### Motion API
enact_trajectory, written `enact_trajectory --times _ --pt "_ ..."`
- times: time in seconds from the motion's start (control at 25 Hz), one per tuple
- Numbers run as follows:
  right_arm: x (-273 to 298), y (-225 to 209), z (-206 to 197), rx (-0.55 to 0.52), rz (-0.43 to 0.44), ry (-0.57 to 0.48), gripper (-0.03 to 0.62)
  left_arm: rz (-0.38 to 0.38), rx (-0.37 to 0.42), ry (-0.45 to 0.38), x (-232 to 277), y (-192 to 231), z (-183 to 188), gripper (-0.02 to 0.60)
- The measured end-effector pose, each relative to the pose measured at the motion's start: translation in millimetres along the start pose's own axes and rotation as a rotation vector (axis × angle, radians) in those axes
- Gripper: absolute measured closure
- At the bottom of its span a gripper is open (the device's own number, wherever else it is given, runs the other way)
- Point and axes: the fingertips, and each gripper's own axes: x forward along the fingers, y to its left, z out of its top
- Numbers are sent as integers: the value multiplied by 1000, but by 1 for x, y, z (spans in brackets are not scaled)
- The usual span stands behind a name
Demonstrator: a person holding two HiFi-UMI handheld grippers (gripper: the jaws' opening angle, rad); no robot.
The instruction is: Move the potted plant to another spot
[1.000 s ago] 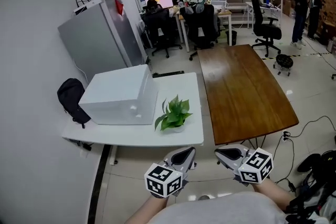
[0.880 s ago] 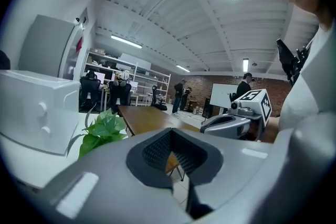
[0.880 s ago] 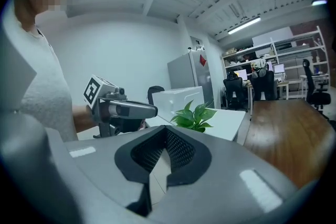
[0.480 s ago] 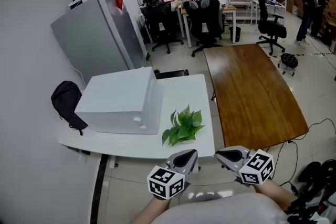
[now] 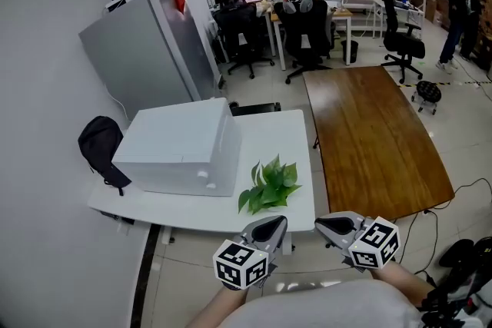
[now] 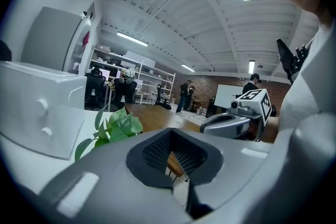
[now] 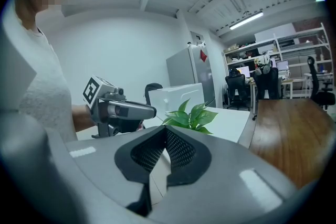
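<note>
The potted plant (image 5: 270, 184), a small bunch of green leaves, stands near the front edge of the white table (image 5: 278, 133), to the right of a white box. Its pot is hidden by the leaves. My left gripper (image 5: 267, 230) hovers just short of the table's front edge, below the plant, shut and empty. My right gripper (image 5: 335, 226) is level with it, off the table's right corner, also shut on nothing. The plant (image 6: 114, 127) shows ahead in the left gripper view, and the plant (image 7: 192, 115) shows again in the right gripper view.
A large white box (image 5: 181, 145) fills the table's left half. A long wooden table (image 5: 375, 136) adjoins on the right. A grey cabinet (image 5: 142, 50) and a black backpack (image 5: 100, 151) stand at the left. Office chairs, desks and people are at the back.
Both grippers and the view came closer to the white table's front edge; the plant now looks nearer. Over the last half second almost nothing shifted.
</note>
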Motion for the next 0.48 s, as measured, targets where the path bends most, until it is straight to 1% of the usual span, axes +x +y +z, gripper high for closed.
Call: enact_trajectory --times 0.24,0.48 --pt "3 -2 1 -21 28 -7 588 20 -2 5 -2 0 -4 584" --pt "14 -1 -2 -36 66 -16 587 57 -19 3 -12 9 -11 584"
